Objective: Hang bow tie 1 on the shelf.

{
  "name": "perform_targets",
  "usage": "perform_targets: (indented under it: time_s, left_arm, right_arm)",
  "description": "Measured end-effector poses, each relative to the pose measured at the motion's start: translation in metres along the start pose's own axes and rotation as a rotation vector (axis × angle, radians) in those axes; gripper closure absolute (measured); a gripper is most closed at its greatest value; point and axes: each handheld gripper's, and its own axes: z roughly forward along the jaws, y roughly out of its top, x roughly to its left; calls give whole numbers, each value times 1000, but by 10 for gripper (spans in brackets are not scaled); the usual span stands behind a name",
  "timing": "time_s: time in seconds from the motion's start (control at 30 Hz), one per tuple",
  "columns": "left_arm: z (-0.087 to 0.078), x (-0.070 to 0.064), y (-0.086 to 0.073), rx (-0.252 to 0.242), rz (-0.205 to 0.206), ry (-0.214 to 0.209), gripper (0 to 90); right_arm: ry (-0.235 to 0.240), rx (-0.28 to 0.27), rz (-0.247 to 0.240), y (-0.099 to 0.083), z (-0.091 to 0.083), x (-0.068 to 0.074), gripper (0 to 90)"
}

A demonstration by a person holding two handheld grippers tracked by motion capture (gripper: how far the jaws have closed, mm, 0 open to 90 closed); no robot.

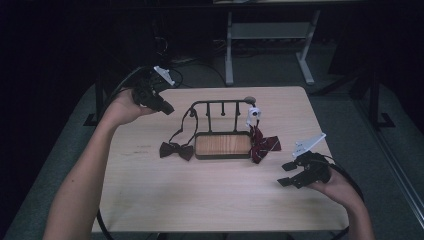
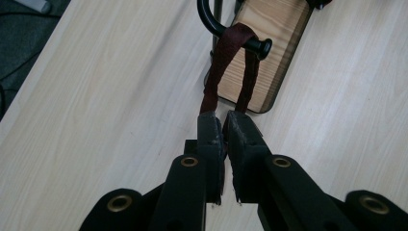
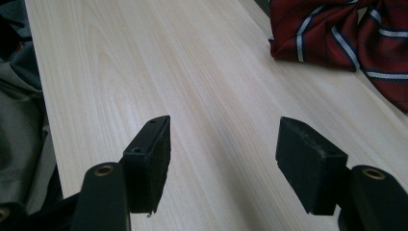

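Observation:
A black rack [image 1: 220,102] on a wooden base [image 1: 222,144] stands mid-table. A dark maroon bow tie [image 1: 176,150] lies left of the base, its strap [image 2: 219,62] looped over the rack's left hook [image 2: 260,46]. A red striped bow tie [image 1: 262,144] [image 3: 327,33] lies against the base's right end, below a small white object [image 1: 253,114] on the rack. My left gripper [image 1: 169,107] [image 2: 224,118] hovers left of the rack, shut, with both strap strands passing behind its tips. My right gripper [image 1: 285,175] [image 3: 223,132] is open over bare table, right of the striped tie.
The light wooden table [image 1: 210,200] has bare surface in front of the rack. Behind its far edge stand the white legs of another desk [image 1: 229,50] on grey floor. Black cables trail from both grippers off the table's sides.

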Motion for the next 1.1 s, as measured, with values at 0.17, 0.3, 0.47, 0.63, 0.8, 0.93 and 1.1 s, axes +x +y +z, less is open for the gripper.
perform_targets:
  time_s: [0.17,0.3,0.47,0.63,0.8,0.93,1.1]
  left_arm:
    - [0,-3,-3,-2,5,-10,824]
    - [1,-8,-5,0,19,-13,816]
    - [1,-11,-12,-15,18,-24,808]
    - [2,-14,-20,-19,16,-28,794]
    - [3,-18,-28,-19,11,-30,780]
    - [2,-23,-35,-38,15,-27,768]
    - [4,-27,-40,-34,21,-24,747]
  right_arm:
    - [-3,-4,3,-1,0,-1,366]
    - [0,-6,8,-1,-1,0,366]
    - [-7,-7,9,-2,-1,-1,363]
    - [-10,-6,6,-1,-1,0,361]
    - [-17,-7,3,-1,-3,1,359]
    - [-19,-9,12,0,-3,3,354]
    - [-25,-6,10,0,-3,3,347]
